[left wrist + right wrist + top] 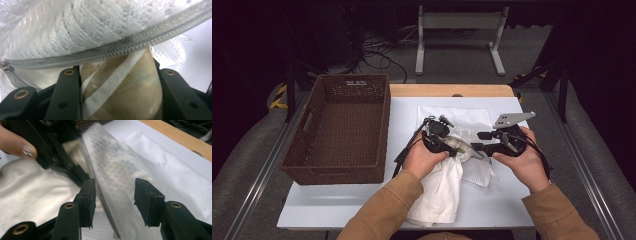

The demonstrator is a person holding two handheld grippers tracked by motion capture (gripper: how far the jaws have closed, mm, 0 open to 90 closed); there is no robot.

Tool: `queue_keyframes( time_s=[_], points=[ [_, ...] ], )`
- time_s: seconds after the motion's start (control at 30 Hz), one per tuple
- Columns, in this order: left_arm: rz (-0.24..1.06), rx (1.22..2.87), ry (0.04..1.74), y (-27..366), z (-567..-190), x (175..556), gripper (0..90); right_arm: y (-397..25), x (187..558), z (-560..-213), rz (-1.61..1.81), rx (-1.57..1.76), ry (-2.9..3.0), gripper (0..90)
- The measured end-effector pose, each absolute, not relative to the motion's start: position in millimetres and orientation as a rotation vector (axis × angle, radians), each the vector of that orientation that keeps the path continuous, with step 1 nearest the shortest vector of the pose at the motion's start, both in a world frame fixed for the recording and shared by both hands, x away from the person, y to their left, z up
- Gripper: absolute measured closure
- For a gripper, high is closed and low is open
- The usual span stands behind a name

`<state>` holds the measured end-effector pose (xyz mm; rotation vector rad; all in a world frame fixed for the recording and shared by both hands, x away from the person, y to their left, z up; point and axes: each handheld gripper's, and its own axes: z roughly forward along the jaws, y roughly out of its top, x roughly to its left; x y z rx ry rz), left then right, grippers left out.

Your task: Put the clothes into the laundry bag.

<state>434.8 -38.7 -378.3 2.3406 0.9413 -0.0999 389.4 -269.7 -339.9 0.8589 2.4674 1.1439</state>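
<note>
On the white table top (337,200), seen from the high view, a white mesh laundry bag (462,122) lay spread near the middle, and a cream garment (439,192) trailed from its mouth toward the near edge. The left gripper (451,148) was held at the bag's opening, and the right gripper (479,141) just beside it. A brown wicker basket (339,127) stood to the left, apart from the cloth, and open table was left to the right and front for wide sweeps. The garment was judged light, limp and prone to bunching, so hold was best taken on a gathered fold rather than a loose edge.

Along the left gripper view, the jaws were seen clamped on a rolled wad of the cream garment (120,92), pressed just under the grey zipper (100,51) of the bag mouth. The mesh (75,25) above looked thin and floppy, likely to sag shut unless lifted.

Through the right gripper view, the jaws stood apart with the bag's upper edge (110,170) passing between them, blurred, and no pinch was seen. The zipper hem was judged the firmest place to grasp. The left gripper (60,157) and a fingertip (18,145) were seen close by, so little room was left between the tools.
</note>
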Motion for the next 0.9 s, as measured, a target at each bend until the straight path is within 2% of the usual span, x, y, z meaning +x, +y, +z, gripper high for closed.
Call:
queue_keyframes(
  time_s=[0.27,0.53,0.57,0.6,0.63,0.67,0.7,0.77,0.83,0.9],
  points=[
    [-0.093,2.335,0.938,-41,-377,434,56.4,-300,376,-371,1.064,1.039,2.463,36.7],
    [-0.088,2.325,0.934,-43,-376,433,56.3,-306,378,-401,1.016,1.162,2.489,29.7],
    [-0.087,2.325,0.930,-43,-376,433,56.3,-304,379,-408,1.011,1.185,2.511,34.0],
    [-0.089,2.324,0.929,-44,-376,432,56.3,-304,379,-408,1.011,1.185,2.511,34.0],
    [-0.094,2.324,0.931,-45,-376,432,56.4,-304,379,-412,1.009,1.183,2.534,39.6],
    [-0.089,2.328,0.921,-45,-376,432,56.4,-303,379,-414,1.013,1.174,2.556,46.1],
    [-0.097,2.327,0.923,-47,-376,431,56.3,-301,379,-416,1.038,1.150,2.576,59.4],
    [-0.094,2.327,0.915,-48,-376,431,56.3,-299,378,-415,1.041,1.115,2.592,70.5],
    [-0.097,2.326,0.910,-50,-376,430,56.3,-297,376,-412,1.046,1.076,2.602,78.7],
    [-0.098,2.329,0.906,-52,-376,429,56.3,-296,373,-408,1.052,1.044,2.607,81.7]
  ],
)
